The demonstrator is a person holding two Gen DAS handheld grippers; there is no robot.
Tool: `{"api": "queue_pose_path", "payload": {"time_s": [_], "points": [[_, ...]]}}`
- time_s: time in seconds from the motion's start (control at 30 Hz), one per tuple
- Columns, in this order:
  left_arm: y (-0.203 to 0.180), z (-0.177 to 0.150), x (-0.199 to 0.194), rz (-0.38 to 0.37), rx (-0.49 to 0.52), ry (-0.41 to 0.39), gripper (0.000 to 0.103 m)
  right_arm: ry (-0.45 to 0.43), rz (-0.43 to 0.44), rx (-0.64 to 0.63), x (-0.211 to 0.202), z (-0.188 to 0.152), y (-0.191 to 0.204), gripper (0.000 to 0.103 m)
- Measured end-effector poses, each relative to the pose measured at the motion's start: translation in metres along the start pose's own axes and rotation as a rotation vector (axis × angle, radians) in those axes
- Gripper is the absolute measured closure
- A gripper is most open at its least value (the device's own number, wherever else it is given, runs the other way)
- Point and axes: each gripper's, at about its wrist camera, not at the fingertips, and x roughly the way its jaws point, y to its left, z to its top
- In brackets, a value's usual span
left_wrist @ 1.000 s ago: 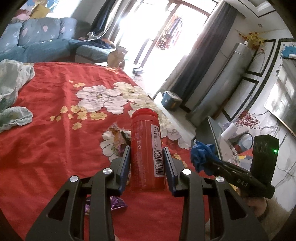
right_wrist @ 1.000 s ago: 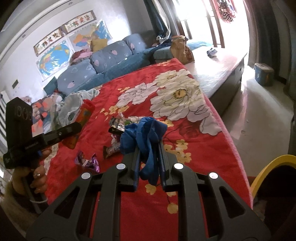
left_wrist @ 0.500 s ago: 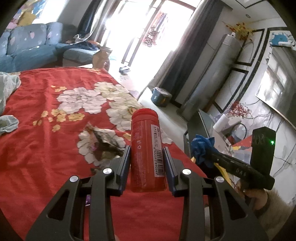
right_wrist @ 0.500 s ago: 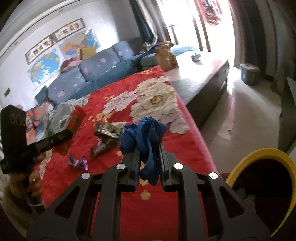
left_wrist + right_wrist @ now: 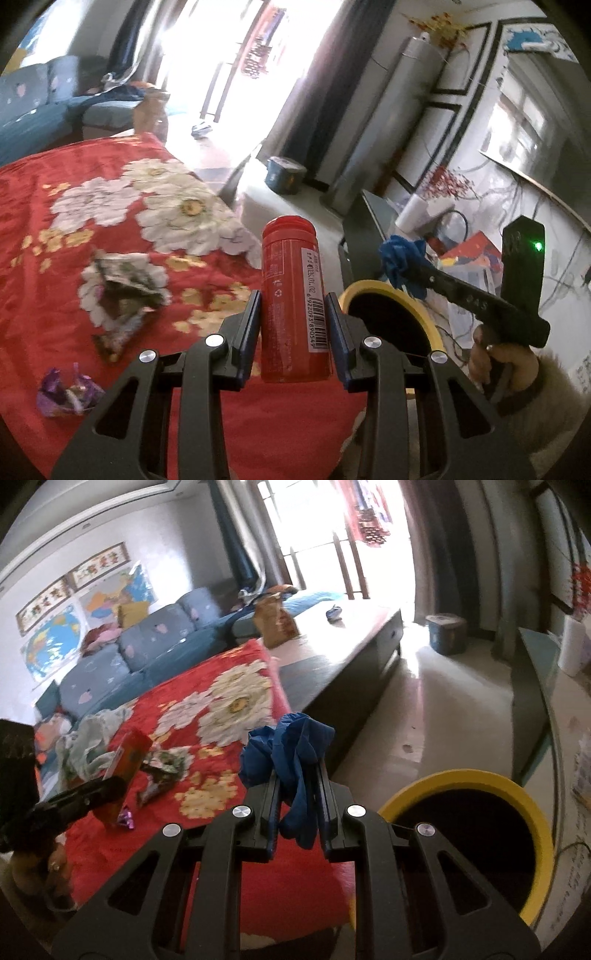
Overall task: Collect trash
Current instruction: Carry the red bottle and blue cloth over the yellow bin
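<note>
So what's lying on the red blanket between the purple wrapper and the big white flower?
In the left wrist view, a crumpled foil snack bag lies between the purple wrapper and the big white flower.

Left wrist view looking forward along its fingers over the red floral blanket (image 5: 74, 221), close above it, right wrist view facing the sofa (image 5: 147, 653) wall, both sharing the blanket's end and the yellow-rimmed bin (image 5: 391, 295) (each also catches the other hand's tool).

Probably a home living room: blue sofa (image 5: 147, 653), wall maps (image 5: 51, 646), curtained balcony doors (image 5: 325, 542).
</note>
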Motion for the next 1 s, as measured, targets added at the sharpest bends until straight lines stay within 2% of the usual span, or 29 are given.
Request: {"api": "queue_pose_path", "payload": {"time_s": [0.67,1.0], "points": [[-0.074,-0.02,0.054,-0.107,0.137,0.109,0.07,-0.033,-0.15,0.139,-0.026,-0.015,-0.069,0.091],[-0.106,-0.033,0.084,-0.156,0.201,0.165,0.07,-0.016,-0.212,0.205,-0.029,-0.023,-0.102,0.091]]}}
